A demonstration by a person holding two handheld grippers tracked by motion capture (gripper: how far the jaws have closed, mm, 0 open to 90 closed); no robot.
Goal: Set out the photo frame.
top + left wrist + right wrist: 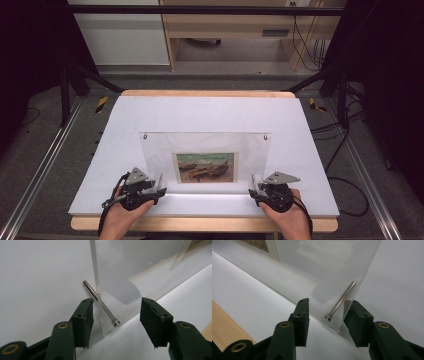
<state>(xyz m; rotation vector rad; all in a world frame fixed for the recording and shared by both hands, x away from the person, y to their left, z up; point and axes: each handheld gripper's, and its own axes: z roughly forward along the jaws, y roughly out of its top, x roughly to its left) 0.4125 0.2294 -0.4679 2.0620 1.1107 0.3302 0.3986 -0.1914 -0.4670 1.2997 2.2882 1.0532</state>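
Left tool (159, 186) jaws spread, straddling lower left corner of clear acrylic frame (205, 150); nothing gripped. Right tool (255, 187) likewise spread at lower right corner. White counter (210, 112): wide bare room behind frame and at both sides, narrow strip toward near edge. Frame stands tilted near counter's front middle, boat picture (205, 167) inside. Steel pins (100, 302) (340, 301) pass through corners between jaws.

Black hand-held gripper (116, 323), brass screws

Acrylic frame (205, 160) stands mid-table (210, 112) — a hand-held gripper (158, 186) at each lower corner.
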